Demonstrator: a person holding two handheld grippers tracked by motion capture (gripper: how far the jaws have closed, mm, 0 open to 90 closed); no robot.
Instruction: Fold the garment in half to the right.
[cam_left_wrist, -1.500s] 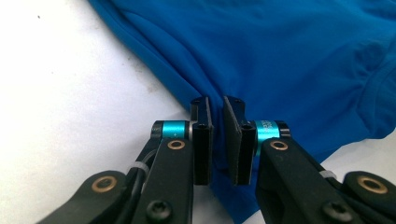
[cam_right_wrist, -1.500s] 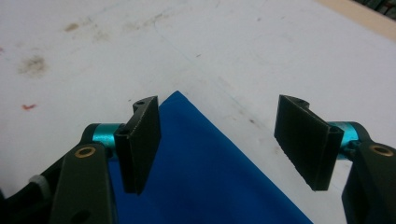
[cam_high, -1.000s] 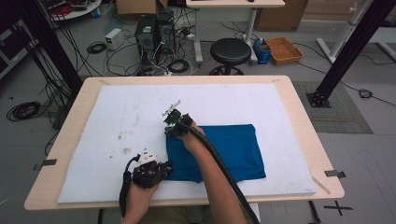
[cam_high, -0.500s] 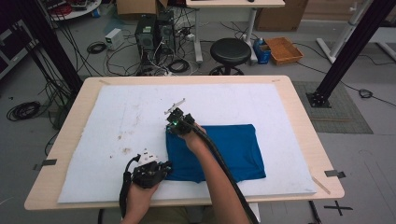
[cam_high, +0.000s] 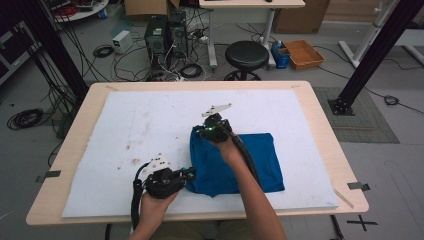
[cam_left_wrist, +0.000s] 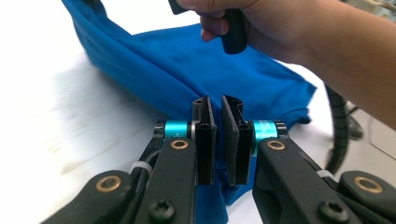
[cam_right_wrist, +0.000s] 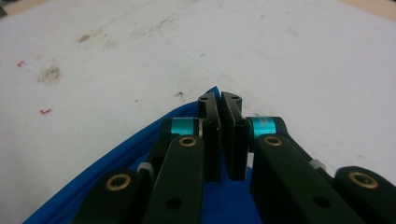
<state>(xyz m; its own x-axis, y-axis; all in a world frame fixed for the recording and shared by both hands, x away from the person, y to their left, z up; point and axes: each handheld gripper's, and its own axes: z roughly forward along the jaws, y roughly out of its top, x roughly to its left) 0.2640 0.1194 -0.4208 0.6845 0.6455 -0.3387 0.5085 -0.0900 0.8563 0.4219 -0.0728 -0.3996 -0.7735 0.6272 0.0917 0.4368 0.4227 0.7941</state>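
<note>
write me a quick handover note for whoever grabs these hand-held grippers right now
Left hand-held gripper: shut on the near left corner of the blue cloth.
Right hand-held gripper: shut on the cloth's far left corner, slightly raised.
Cloth lies partly folded on the white mat, right of centre, its left edge held between both grippers.
Done: both left corners gripped.
Left: probably carry that edge over to the right to finish the fold, then release and smooth.

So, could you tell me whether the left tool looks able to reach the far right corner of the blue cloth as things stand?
Probably not directly: the left tool is shut on the blue cloth at its near left edge, and the right forearm lies across the way.
</note>
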